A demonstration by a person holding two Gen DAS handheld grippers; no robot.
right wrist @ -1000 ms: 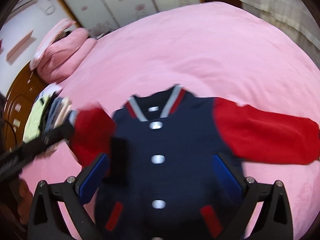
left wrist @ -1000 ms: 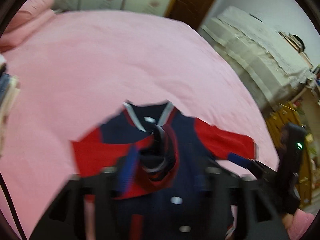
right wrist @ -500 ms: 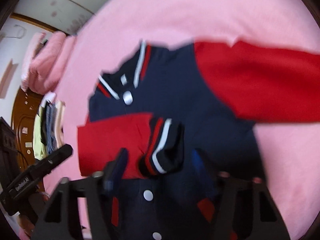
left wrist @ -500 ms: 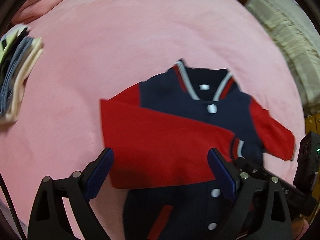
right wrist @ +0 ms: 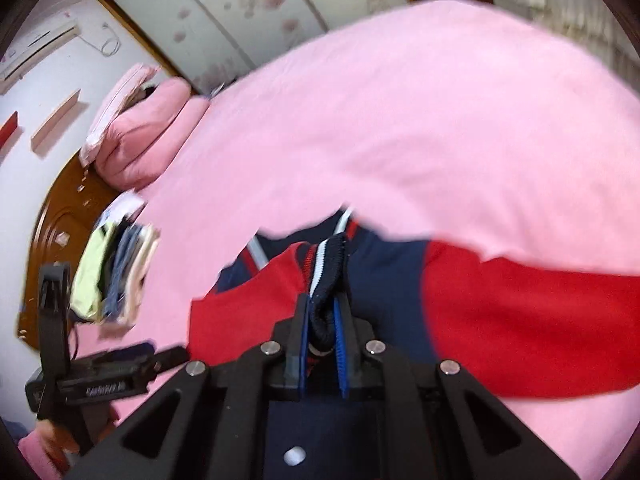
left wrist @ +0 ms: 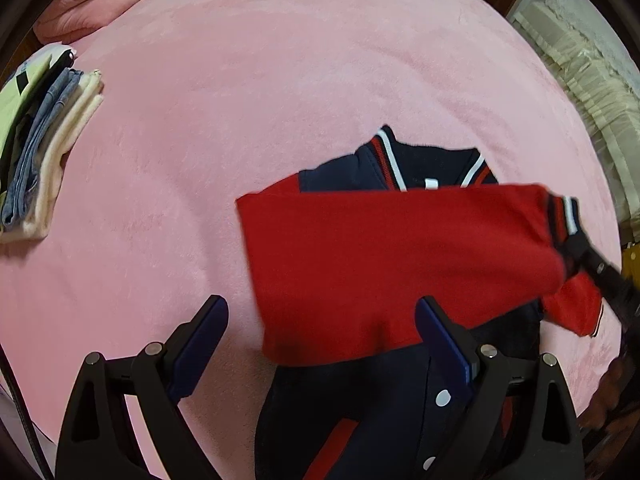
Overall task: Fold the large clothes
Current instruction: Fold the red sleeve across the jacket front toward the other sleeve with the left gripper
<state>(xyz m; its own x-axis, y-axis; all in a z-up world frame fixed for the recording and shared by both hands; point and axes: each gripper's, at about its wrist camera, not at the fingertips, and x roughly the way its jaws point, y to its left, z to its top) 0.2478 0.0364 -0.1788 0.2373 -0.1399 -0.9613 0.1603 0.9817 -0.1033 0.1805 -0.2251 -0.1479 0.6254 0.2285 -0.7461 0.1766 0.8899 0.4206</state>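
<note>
here the left hand-held gripper [left wrist: 322, 344] hangs spread and empty over the jacket [left wrist: 400, 408] on the pink bed [left wrist: 240, 80]; the right hand-held gripper [right wrist: 322, 350] clenches the sleeve cuff [right wrist: 328, 268]. carry it flat across the chest (no bunching). the hem is cut off and the right view is blurred.
</note>
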